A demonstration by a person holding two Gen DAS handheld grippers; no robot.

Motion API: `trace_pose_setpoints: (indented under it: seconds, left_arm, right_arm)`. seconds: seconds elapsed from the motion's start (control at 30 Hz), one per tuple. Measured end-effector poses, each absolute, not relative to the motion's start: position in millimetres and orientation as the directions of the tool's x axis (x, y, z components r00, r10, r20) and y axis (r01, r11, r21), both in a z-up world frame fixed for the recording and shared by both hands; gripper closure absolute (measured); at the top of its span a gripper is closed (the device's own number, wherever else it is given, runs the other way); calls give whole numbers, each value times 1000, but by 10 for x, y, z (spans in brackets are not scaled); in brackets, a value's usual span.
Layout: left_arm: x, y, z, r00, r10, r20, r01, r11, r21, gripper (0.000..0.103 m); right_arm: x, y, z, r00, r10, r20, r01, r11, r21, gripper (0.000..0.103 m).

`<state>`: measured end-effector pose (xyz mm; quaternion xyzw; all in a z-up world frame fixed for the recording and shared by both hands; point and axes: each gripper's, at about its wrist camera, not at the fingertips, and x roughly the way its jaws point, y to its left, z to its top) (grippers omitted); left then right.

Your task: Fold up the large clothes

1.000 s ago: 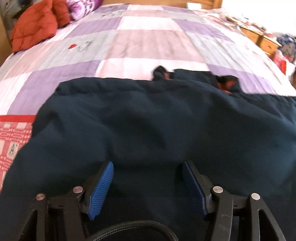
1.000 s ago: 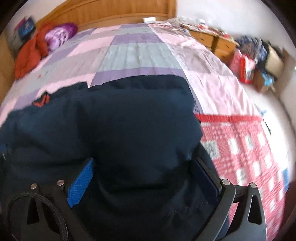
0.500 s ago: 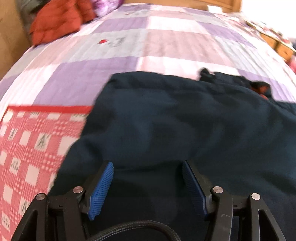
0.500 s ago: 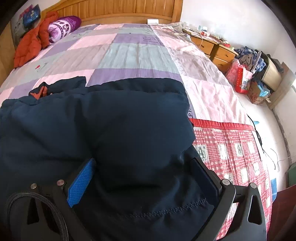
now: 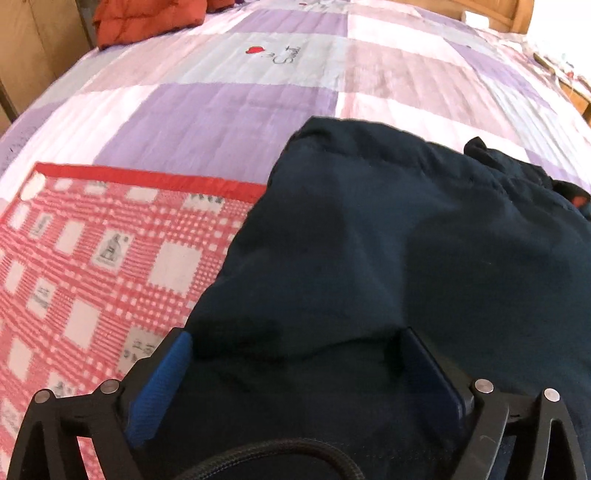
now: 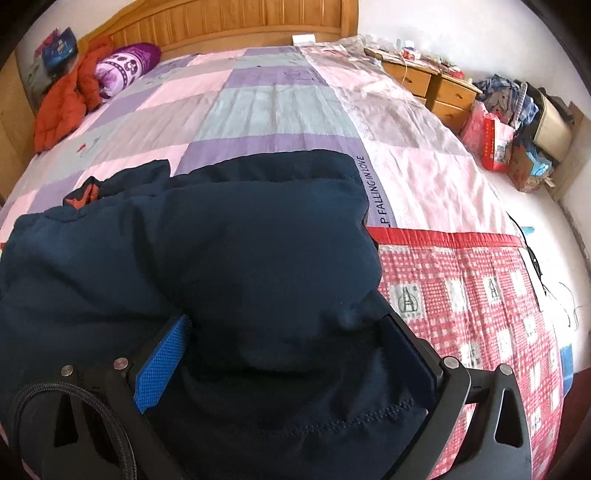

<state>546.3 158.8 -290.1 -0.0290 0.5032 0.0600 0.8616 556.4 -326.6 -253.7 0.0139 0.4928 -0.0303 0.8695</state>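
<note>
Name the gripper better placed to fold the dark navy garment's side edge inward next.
Left, tentatively. The left gripper sits near the navy garment's free edge beside the red checked cloth. The right gripper is open over the hem, farther from its side edge.

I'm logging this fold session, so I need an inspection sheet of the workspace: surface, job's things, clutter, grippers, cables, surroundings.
Surface: bed with a purple, pink and grey patchwork quilt; a red-and-white checked blanket covers the near end.
Job's things: dark navy padded garment spread on the bed, orange lining showing at its far edge.
Clutter: orange puffy jacket and purple patterned pillow by the headboard.
Grippers: left gripper and right gripper both open, navy fabric between the fingers.
Cables: black braided cable at the right gripper; thin black cord at the bed's edge.
Surroundings: wooden headboard, wooden drawers, piled bags and boxes.
</note>
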Motion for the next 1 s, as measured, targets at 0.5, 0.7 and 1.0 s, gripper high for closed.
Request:
trace_pose_setpoints:
  seconds: [0.5, 0.7, 1.0]
  left_arm:
    - [6149, 1232, -3042, 405, 68, -912, -88, 995, 35, 8]
    - [6290, 1194, -3205, 387, 125, -913, -86, 991, 100, 5]
    - [5348, 1236, -2585, 561, 55, -826, 2, 998, 68, 8]
  right_arm:
    - [6168, -2820, -2401, 526, -119, -842, 25, 992, -125, 1]
    - [6228, -3583, -2599, 462, -97, -881, 191, 982, -8, 1]
    - [5376, -3356, -1995, 659, -80, -748, 116, 993, -4, 1]
